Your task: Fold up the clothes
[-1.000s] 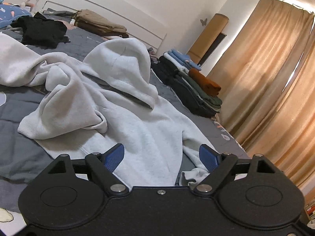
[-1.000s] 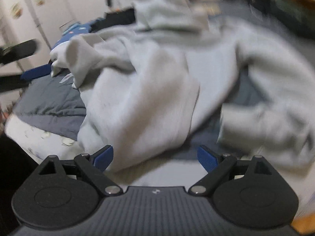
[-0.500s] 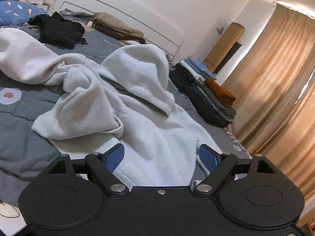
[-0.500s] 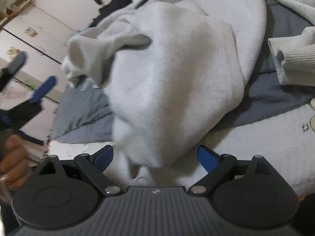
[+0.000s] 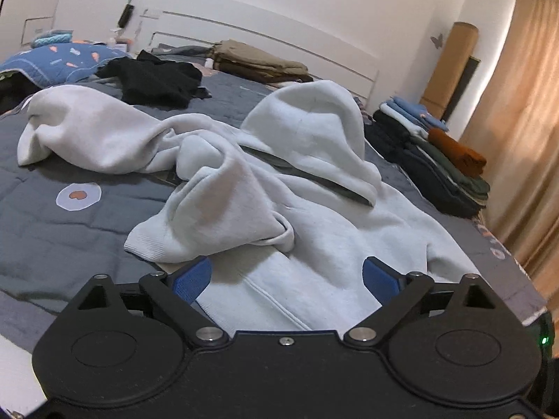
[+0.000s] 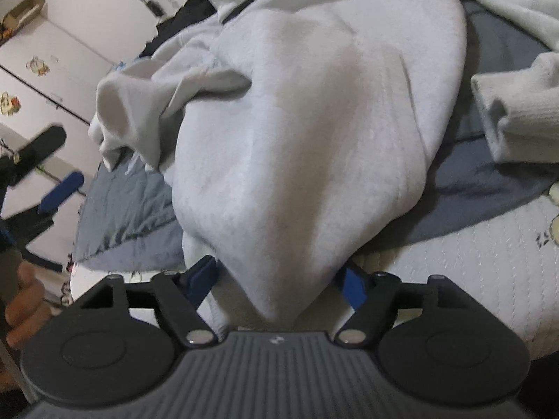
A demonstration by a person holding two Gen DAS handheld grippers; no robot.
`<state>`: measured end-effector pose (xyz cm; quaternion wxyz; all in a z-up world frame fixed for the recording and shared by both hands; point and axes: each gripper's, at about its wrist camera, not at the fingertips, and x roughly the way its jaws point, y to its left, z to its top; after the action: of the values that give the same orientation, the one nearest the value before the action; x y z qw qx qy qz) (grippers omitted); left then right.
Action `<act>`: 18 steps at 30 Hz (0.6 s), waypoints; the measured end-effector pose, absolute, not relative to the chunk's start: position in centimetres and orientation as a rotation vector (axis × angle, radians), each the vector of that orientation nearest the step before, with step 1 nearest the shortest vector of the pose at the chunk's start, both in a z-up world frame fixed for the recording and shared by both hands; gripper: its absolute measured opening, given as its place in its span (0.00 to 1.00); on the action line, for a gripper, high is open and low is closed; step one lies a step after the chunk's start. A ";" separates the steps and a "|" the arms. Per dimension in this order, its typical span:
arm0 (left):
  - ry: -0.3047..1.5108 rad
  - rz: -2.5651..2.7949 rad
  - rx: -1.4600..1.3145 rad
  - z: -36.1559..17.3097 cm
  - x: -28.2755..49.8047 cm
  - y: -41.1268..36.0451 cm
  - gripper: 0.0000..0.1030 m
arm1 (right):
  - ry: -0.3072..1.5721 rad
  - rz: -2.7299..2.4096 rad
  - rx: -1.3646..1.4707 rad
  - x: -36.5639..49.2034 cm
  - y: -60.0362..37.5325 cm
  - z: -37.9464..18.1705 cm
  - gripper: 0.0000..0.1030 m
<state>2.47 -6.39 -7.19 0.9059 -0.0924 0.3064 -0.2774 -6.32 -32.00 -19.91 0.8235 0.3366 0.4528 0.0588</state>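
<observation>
The right gripper (image 6: pixel 277 284) has dropped to the hem of the pale hoodie (image 6: pixel 307 132) on the bed (image 5: pixel 52 237), its jaws closing around the bunched hem, so a grasp looks near. The left gripper (image 5: pixel 284 277) has swung across the hoodie, jaws spreading, holding nothing. Whether the right pads press yet is hidden by cloth.

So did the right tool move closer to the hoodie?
Yes. The right tool has dropped toward the grey hoodie: its hem now lies between the closing jaws, and the white mattress edge looks nearer.
</observation>
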 end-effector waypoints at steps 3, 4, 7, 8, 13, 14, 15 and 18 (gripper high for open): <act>0.633 -0.563 -0.191 -7.2 2.6 -6.3 0.91 | 0.960 0.127 0.696 -6.5 -31.5 -19.9 0.73; 0.633 -0.560 -0.191 -7.1 2.6 -6.3 0.91 | 0.956 0.127 0.689 -6.5 -31.4 -19.9 0.73; 0.635 -0.552 -0.185 -7.2 2.7 -6.4 0.91 | 0.930 0.108 0.685 -6.7 -31.5 -19.7 0.49; 0.635 -0.549 -0.182 -7.2 2.7 -6.4 0.91 | 0.914 0.088 0.671 -6.7 -31.5 -19.5 0.30; 0.629 -0.523 -0.195 -7.3 2.9 -5.9 0.91 | 0.838 0.077 0.736 -7.2 -33.1 -18.4 0.14; 0.626 -0.514 -0.202 -7.3 3.0 -5.6 0.91 | 0.814 0.084 0.749 -7.5 -33.4 -18.0 0.13; 0.623 -0.505 -0.208 -7.2 3.0 -5.4 0.91 | 0.789 0.092 0.771 -7.7 -33.7 -17.6 0.13; 0.622 -0.468 -0.230 -7.2 3.4 -4.4 0.91 | 0.706 0.113 0.866 -8.7 -35.6 -16.0 0.12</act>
<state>3.41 -4.43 -7.21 0.9188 -0.1117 0.3026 -0.2276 -8.71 -35.62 -16.02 0.8465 0.4105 0.3347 0.0535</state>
